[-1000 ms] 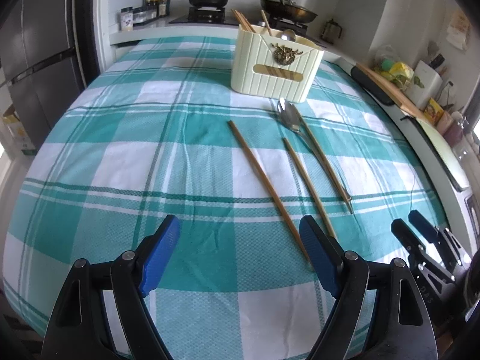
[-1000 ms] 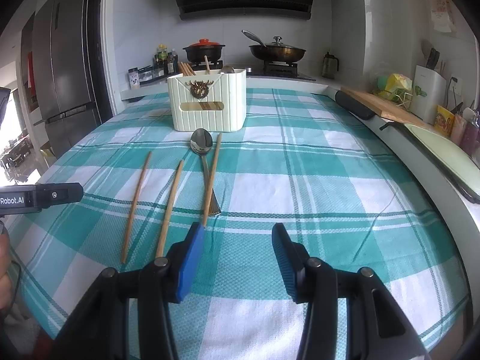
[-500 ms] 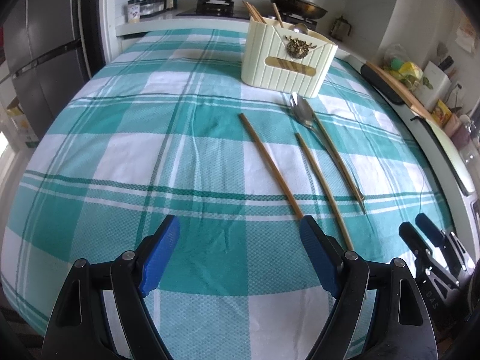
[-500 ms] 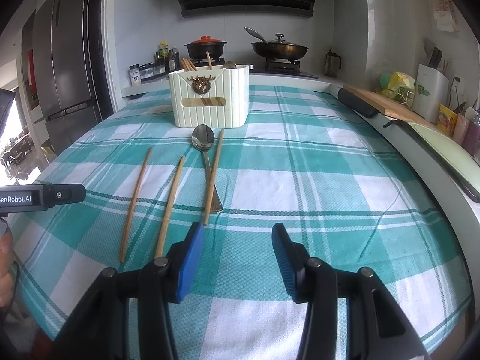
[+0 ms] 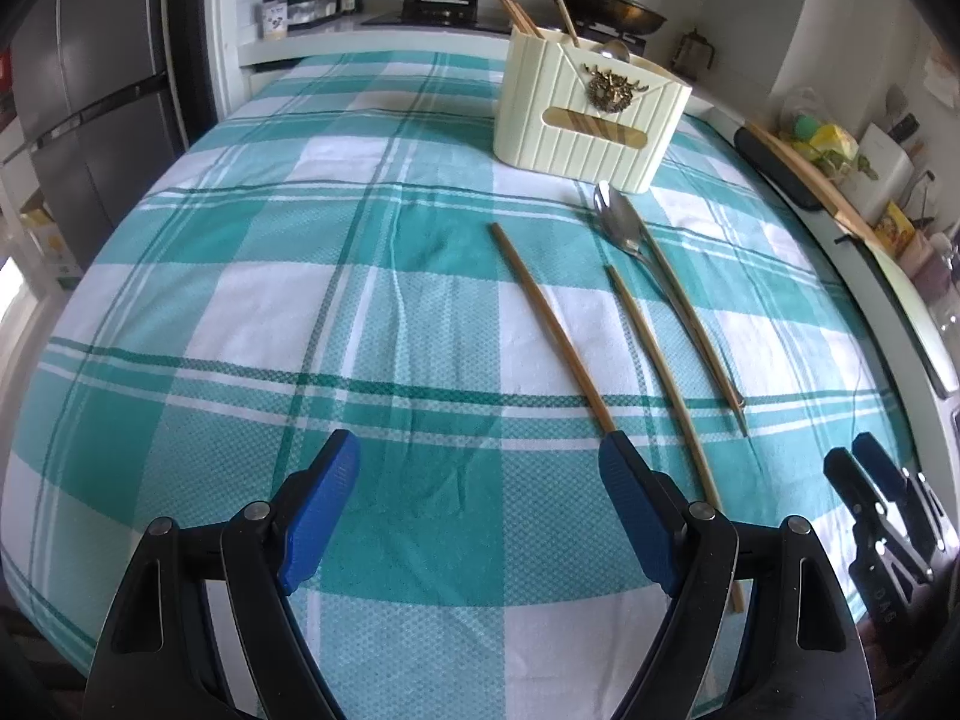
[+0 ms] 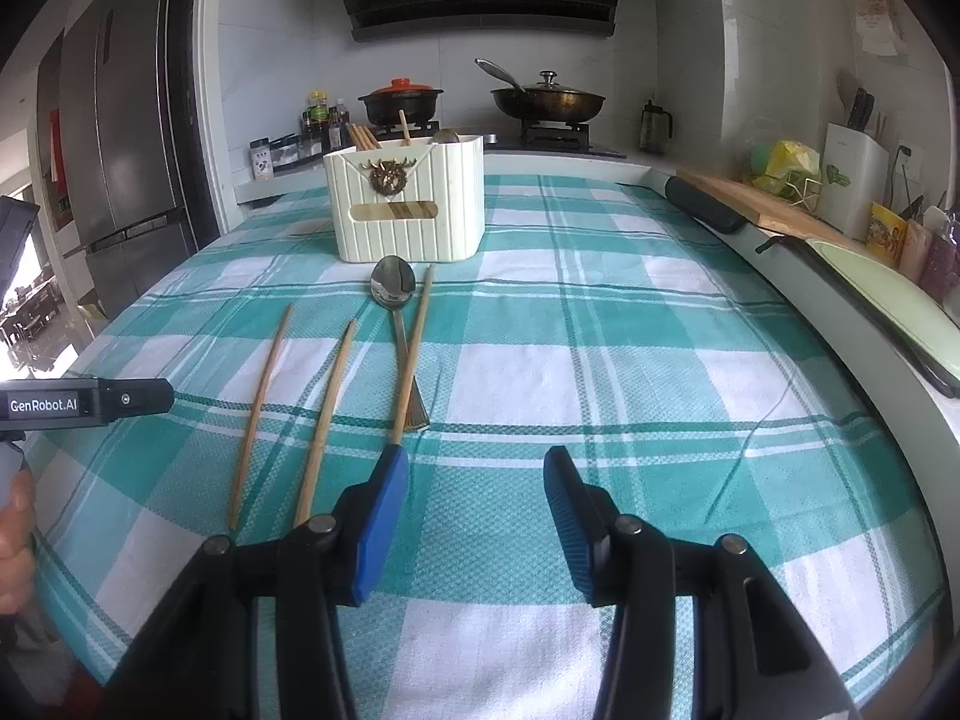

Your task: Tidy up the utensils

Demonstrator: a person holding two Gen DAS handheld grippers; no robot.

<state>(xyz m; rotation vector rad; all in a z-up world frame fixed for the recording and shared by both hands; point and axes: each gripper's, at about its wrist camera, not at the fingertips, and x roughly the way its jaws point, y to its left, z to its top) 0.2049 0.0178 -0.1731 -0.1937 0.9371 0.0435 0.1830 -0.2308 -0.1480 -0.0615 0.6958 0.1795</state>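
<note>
Left gripper [image 5: 480, 468] nearer leftmost chopstick [image 5: 549, 318]

A woven checked tablecloth [image 5: 300, 312] looks matt and creased. 3 wooden chopsticks [image 5: 555, 324] look smooth beside a glossy metal spoon [image 5: 618, 225]. The ribbed cream utensil holder [image 5: 588, 114] looks plastic.

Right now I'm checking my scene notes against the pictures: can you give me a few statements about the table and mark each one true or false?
1. Three wooden chopsticks lie loose on the teal-and-white checked tablecloth. True.
2. The metal spoon lies with its bowl toward the cream ribbed utensil holder. True.
3. The right gripper grips a chopstick. False: its jaws are open and empty.
4. The cream holder is empty. False: chopsticks and a spoon stand in it.
5. The left gripper is open, holding nothing. True.
</note>
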